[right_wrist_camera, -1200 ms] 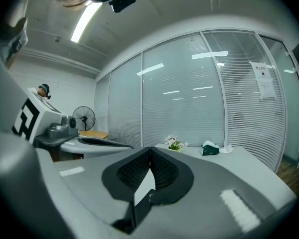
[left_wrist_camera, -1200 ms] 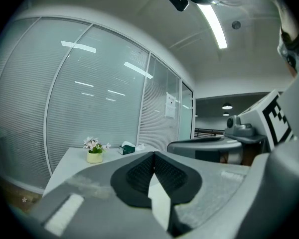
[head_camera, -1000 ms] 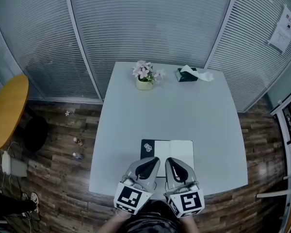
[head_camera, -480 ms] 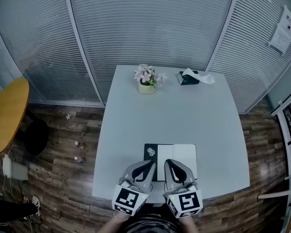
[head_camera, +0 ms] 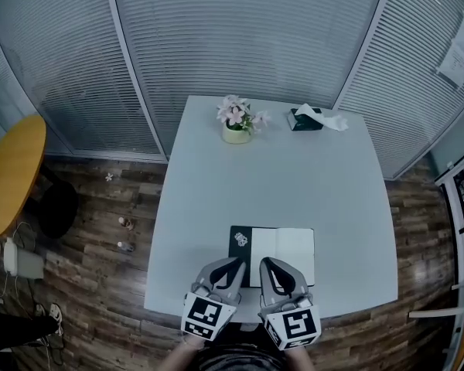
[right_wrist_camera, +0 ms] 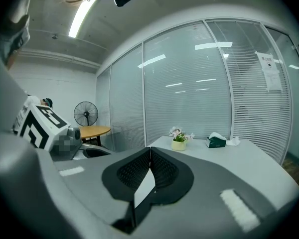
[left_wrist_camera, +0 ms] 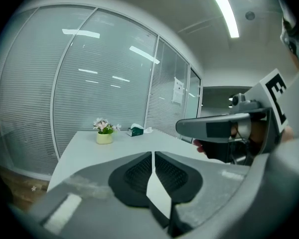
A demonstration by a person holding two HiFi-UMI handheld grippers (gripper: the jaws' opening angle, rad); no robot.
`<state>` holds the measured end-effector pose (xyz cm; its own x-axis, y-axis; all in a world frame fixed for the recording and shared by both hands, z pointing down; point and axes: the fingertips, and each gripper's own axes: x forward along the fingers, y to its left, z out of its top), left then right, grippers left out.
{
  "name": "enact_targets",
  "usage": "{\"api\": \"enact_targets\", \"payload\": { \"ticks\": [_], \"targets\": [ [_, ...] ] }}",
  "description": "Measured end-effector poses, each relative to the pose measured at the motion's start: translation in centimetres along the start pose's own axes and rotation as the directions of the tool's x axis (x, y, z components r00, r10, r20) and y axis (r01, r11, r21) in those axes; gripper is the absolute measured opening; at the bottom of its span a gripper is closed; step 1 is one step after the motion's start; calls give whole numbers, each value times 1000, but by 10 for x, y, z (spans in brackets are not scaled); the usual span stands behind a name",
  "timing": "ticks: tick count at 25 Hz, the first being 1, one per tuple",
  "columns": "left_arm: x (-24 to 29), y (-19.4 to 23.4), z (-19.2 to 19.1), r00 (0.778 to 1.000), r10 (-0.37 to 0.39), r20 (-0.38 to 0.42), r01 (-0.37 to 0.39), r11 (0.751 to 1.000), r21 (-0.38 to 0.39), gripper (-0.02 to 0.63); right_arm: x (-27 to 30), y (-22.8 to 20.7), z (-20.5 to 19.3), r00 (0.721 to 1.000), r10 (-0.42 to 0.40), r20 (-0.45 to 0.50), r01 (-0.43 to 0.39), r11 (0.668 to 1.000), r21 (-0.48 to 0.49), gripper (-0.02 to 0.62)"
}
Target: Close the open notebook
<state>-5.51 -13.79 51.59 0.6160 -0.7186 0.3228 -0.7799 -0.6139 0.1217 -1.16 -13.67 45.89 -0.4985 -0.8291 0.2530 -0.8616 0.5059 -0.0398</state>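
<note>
The open notebook lies flat near the front edge of the white table, its black cover on the left and blank white pages on the right. Both grippers hover side by side over its near edge. My left gripper points at the black left side. Its jaws are opening, with only a hairline slit between the pads and nothing in it. My right gripper is shut and empty, pointing at the white pages. In both gripper views the jaws hide the notebook.
At the table's far edge stand a small pot of pink flowers and a green tissue box. Glass walls with blinds enclose the table. A round yellow table stands on the wood floor at the left, with a fan nearby.
Both grippers have sunk and drawn slightly back toward the table's near edge, the left one more. The notebook lies as before, still open.
</note>
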Motion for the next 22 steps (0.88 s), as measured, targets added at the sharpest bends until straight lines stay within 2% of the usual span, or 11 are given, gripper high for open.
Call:
{"api": "enact_targets", "payload": {
  "ticks": [6, 16, 20, 22],
  "targets": [
    [18, 11, -50, 994, 22, -106, -28, 998, -56, 18, 2, -5, -18, 999, 13, -45, -12, 1000, 15, 3],
    [40, 34, -130, 954, 58, -294, -110, 981, -162, 132, 10, -16, -36, 994, 38, -101, -36, 999, 19, 3],
    [52, 28, -161, 928, -1, -372, -98, 964, -248, 193, 13, -22, -41, 992, 55, -111, -53, 998, 23, 2],
    [56, 27, -171, 915, -28, -403, -101, 950, -295, 199, 14, -25, -42, 991, 65, -114, -63, 998, 21, 2]
  ]
}}
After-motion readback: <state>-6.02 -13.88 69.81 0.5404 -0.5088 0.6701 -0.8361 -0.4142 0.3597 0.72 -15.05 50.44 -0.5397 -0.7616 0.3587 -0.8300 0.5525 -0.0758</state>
